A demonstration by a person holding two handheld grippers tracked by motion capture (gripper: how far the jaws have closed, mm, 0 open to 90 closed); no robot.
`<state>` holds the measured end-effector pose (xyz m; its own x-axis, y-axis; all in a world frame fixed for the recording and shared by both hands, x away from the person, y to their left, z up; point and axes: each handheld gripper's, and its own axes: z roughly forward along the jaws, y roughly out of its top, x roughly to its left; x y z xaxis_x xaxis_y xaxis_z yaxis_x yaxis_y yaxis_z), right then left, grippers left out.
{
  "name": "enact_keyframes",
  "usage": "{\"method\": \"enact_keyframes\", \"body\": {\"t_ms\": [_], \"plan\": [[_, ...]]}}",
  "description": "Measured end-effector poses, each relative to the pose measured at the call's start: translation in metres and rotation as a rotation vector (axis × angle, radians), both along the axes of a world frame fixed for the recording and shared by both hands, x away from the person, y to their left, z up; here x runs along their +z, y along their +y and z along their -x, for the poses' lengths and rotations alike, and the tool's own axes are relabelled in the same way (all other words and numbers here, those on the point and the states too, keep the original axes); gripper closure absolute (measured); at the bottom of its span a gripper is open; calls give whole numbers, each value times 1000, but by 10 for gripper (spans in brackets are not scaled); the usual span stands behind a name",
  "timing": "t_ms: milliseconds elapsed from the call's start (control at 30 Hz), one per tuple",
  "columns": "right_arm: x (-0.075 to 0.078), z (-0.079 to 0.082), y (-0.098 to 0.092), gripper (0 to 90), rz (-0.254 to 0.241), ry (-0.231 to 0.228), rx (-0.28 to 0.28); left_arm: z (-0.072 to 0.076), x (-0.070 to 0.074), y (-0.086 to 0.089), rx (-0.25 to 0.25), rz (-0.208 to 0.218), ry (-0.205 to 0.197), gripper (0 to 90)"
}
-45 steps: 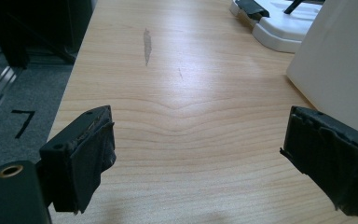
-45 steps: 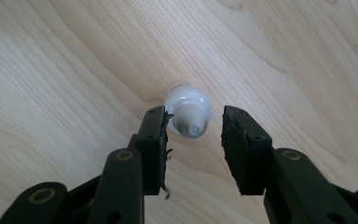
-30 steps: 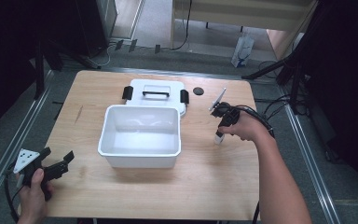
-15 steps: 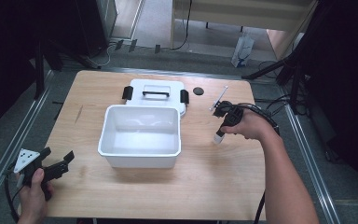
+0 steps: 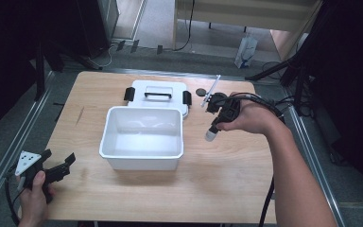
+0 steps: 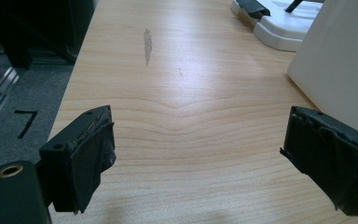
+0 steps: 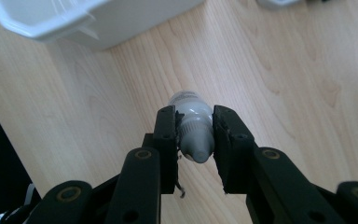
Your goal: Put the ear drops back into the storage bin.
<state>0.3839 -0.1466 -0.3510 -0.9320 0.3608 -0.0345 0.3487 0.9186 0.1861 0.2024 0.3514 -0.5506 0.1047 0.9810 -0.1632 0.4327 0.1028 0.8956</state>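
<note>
Pinching a small dropper bottle (image 7: 193, 126) by its neck, the right hand-held gripper (image 5: 222, 113) hangs just right of the white bin (image 5: 142, 133) w/ bottle's long axis tilted down-left toward it. Left hand-held gripper (image 5: 52, 168) (jaws spread, holding nothing) sits low at the tabletop (image 5: 227, 184) corner, farther off.

Items counted, referenced to the white tub (image 5: 142, 137): one tub was on the wooden table (image 5: 227, 189). One white lid (image 5: 157, 96) with a black handle and two black latches lay just behind the tub. One small dark round disc (image 5: 201, 91) lay behind and to the tub's right. One small bottle (image 7: 193, 125) was present to the tub's right, clamped in the right gripper (image 7: 194, 140). Two grippers were counted: the right one and the left gripper (image 6: 205, 163), jaws apart, at the tub's near left.
</note>
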Motion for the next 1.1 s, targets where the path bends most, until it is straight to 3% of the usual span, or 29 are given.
{"method": "enact_keyframes", "body": {"t_ms": [233, 533, 733, 1100], "plan": [[32, 12, 18, 727, -15, -35, 53, 0, 0, 0, -6, -8, 4, 96], [54, 24, 44, 727, -11, -68, 127, 0, 0, -1, -12, -14, 4, 96], [58, 33, 64, 727, -10, -75, 176, 0, 0, -2, -13, -14, 0, 96], [51, 38, 92, 727, 3, -60, 233, 0, 0, -2, -18, -22, 3, 96]]}}
